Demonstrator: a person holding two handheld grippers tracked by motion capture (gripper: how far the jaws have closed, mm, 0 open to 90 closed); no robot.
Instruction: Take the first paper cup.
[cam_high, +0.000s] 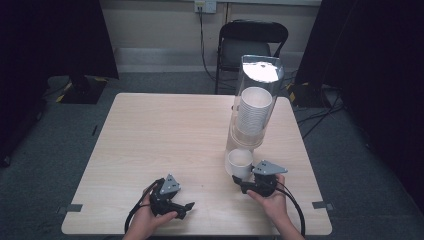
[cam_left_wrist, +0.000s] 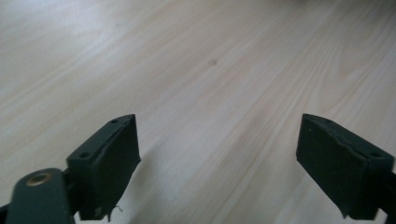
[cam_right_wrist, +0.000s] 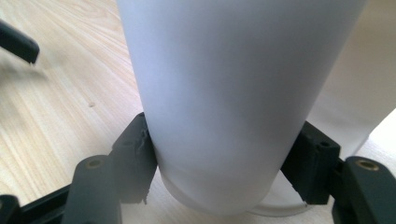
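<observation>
Left hand-held gripper (cam_high: 186, 205) is lying low near the front edge of the light wooden worktop (cam_high: 160, 135), its jaws spread wide with only bare wood grain between them in the left gripper view. Further right, a white paper cup (cam_high: 240, 162) is standing at the foot of a clear tube dispenser (cam_high: 255, 102) that is holding a stack of white cups (cam_high: 253, 112). Right hand-held gripper (cam_high: 239, 180) is closing both jaws against the lower wall of that cup, as the right gripper view is showing. Behind the worktop a black folding chair (cam_high: 250, 42) is standing.
</observation>
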